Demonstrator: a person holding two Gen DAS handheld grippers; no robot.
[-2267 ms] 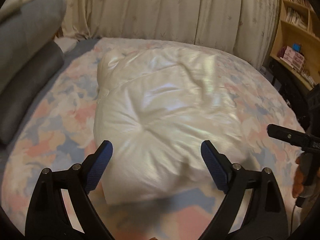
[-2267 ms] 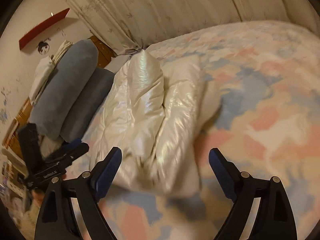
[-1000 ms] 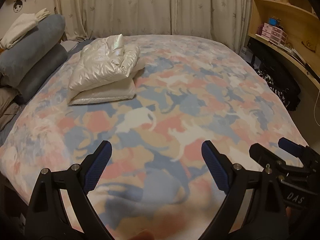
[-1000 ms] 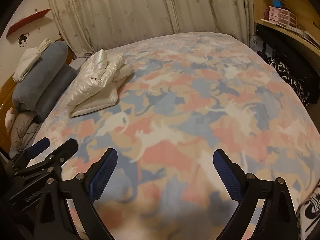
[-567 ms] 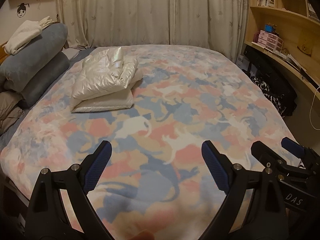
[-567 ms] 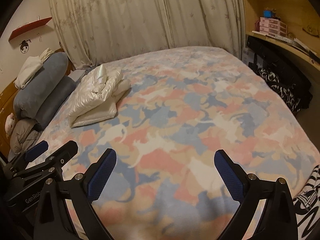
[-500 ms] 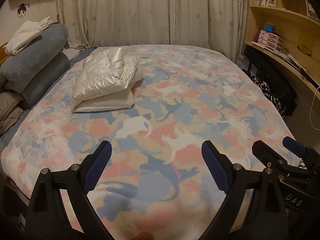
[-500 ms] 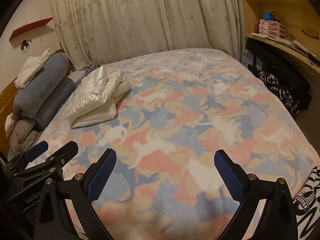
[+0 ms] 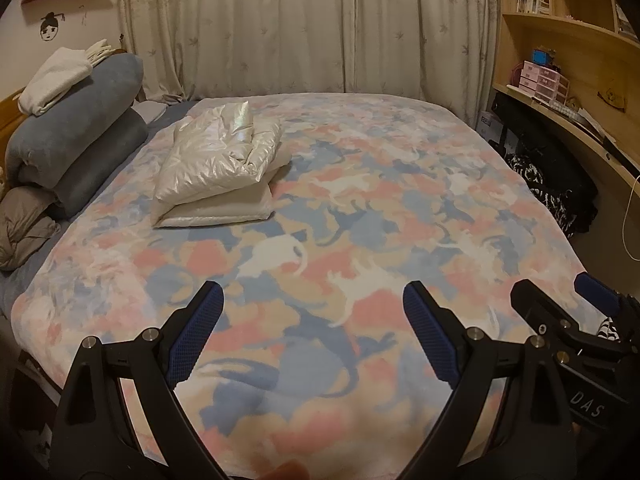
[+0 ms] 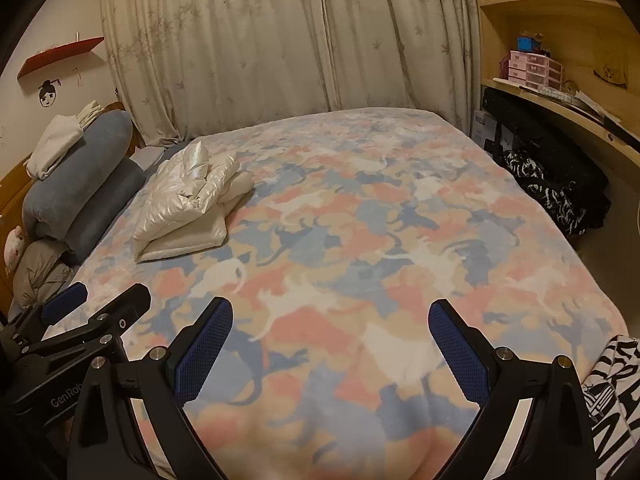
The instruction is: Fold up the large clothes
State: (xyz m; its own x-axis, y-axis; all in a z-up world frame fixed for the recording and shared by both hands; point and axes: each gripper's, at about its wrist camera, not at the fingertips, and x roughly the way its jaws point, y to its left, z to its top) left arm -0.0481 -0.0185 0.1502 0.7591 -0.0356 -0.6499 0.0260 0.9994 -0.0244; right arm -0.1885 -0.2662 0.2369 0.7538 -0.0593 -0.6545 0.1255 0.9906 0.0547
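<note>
While both gripper pairs, left gripper (image 9: 312, 330) and right gripper (image 10: 330, 344), gape empty, glossy, seemingly quilted jacket (image 9: 218, 168) lies folded.

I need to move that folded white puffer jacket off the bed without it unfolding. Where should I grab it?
Probably the folded white puffer jacket is best pinched at its near stacked edge, coming from the foot of the bed, so the jaws clamp all layers. Its loose hood end points toward the curtains.
</note>
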